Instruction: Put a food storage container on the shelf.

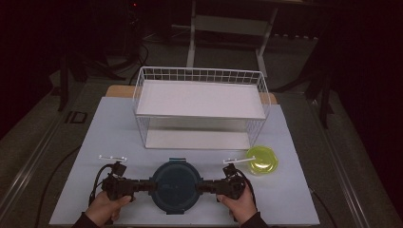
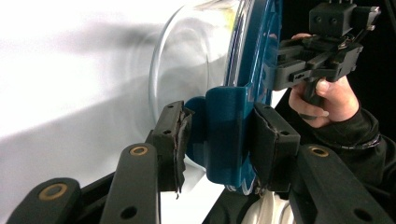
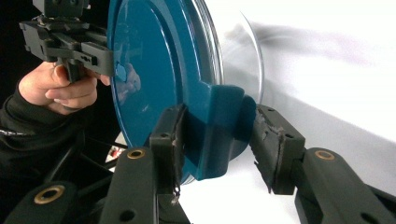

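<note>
A round clear container with a dark teal lid (image 1: 175, 186) sits on the table near the front edge, between both hands. My left gripper (image 1: 151, 186) comes in from the left and is shut on the lid's left side latch (image 2: 224, 135), one pad on each face of the tab. From the right, my right gripper (image 1: 199, 186) is shut on the opposite latch (image 3: 219, 135). Its near pad lies on the lid side and its far pad meets the tab's outer edge. The clear bowl wall (image 2: 187, 56) shows behind the lid (image 3: 154, 74).
A white two-tier wire rack (image 1: 199, 97) stands at the back of the pale mat (image 1: 114, 133). A yellow-green round dish (image 1: 262, 160) lies right of the container. Two thin white strips (image 1: 112, 157) (image 1: 236, 161) lie just behind the grippers. Dark floor surrounds the table.
</note>
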